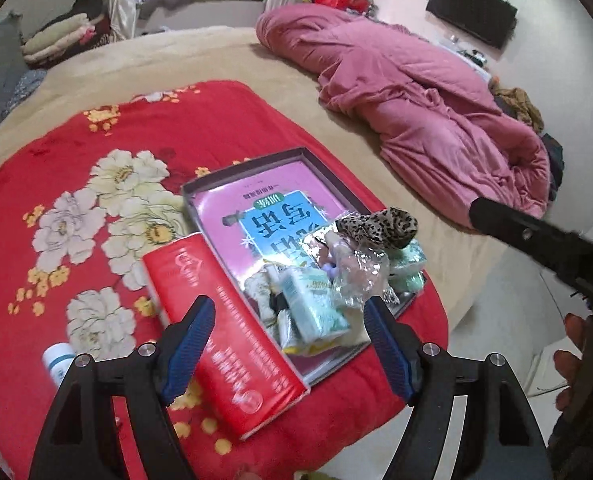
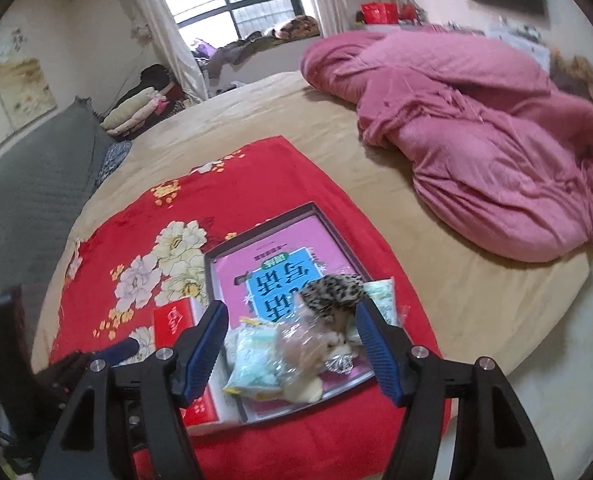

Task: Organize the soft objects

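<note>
A shallow box (image 1: 252,162) lies on a red floral blanket (image 1: 96,184). It holds a pink book (image 1: 232,208) and a heap of soft things: mint tissue packs (image 1: 316,308), a crinkled clear bag (image 1: 356,272) and a leopard-print fabric piece (image 1: 380,222). My left gripper (image 1: 289,309) hovers open above the near end of the heap and grips nothing. In the right wrist view my right gripper (image 2: 291,309) is also open over the tissue packs (image 2: 252,360) and the leopard piece (image 2: 332,290), with its pads off them. One black finger of the right gripper (image 1: 536,240) crosses the left wrist view at right.
A red lid (image 1: 224,320) leans along the box's left side. A white bottle (image 1: 58,360) lies on the blanket at lower left. A bunched pink quilt (image 1: 436,120) fills the bed's far right. The tan sheet (image 2: 256,120) is bare beyond the blanket. A hand (image 1: 572,344) shows at right.
</note>
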Motion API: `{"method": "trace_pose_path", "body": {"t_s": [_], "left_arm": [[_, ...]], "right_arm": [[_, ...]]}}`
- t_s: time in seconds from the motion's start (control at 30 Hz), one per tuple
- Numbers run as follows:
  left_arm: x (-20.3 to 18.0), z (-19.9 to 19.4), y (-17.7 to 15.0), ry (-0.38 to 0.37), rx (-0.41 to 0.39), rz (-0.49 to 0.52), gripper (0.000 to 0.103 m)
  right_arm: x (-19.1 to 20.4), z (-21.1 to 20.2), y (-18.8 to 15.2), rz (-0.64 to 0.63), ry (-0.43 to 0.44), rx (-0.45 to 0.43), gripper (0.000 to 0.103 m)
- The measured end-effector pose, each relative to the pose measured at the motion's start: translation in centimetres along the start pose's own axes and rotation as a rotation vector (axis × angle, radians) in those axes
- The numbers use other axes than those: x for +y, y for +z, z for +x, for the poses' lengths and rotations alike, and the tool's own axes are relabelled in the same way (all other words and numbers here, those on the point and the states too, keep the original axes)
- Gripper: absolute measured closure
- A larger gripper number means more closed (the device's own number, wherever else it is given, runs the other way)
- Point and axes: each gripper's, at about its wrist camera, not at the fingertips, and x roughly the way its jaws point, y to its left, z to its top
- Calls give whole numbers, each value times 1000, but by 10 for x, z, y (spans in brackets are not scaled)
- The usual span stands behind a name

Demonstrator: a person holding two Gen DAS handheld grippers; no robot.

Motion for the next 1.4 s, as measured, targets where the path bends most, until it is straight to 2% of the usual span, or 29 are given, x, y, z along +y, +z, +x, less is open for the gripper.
{"method": "trace_pose_path", "body": {"t_s": [0.23,0.47,0.8,1.13,1.2,1.4], "left_arm": [[21,-39,-27,36,-19,-17,25],[35,-61,-55,73,-22,-31,25],[51,-87,-90,107,-38,-74,25],[66,-96,-109,116,-35,-84,25],[70,-95,-112,123,-33,-92,25],[79,-91,-119,137,-17,-115,25]], "right_arm": [[27,-32,-28,-21,-80,-51,32],[49,-41,-67,-33,-59,-10,31],[75,-59,-113,-31,-75,-27,30],[89,-53,-147,-6,-110,2,30],[92,-50,-153,-23,-140,6,30],[95,-50,-159,-36,-168,-1,30]]}}
